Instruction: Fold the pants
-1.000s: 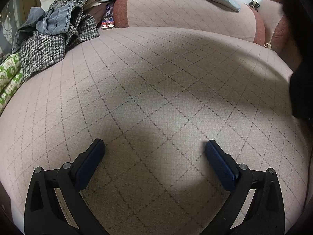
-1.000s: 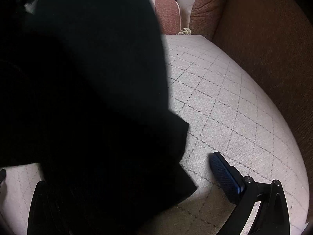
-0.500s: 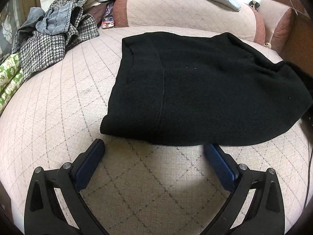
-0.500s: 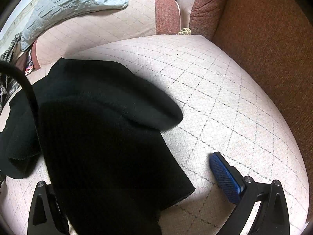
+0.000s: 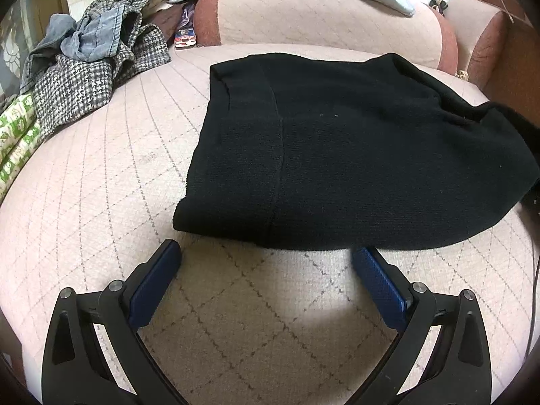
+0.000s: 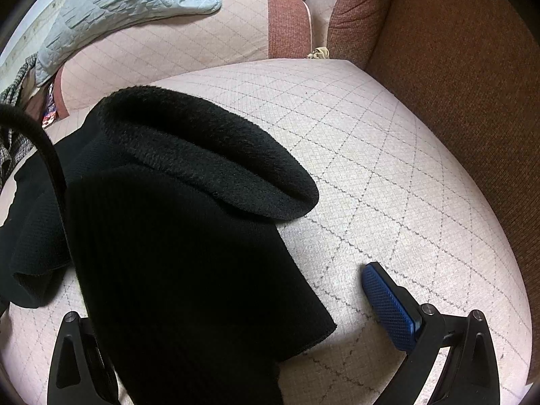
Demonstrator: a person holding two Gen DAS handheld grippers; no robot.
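Since half a second earlier nothing had shifted: black pants [image 5: 337, 155] lay on the sofa seat [image 5: 101, 202], long axis left to right, just ahead of the released, empty left tongs [image 5: 266, 256]; one end draped across the released right tongs [image 6: 216, 303]

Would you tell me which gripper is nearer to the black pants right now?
Right. The right gripper has the black pants draped over its left finger; the left gripper sits open just short of their near edge.
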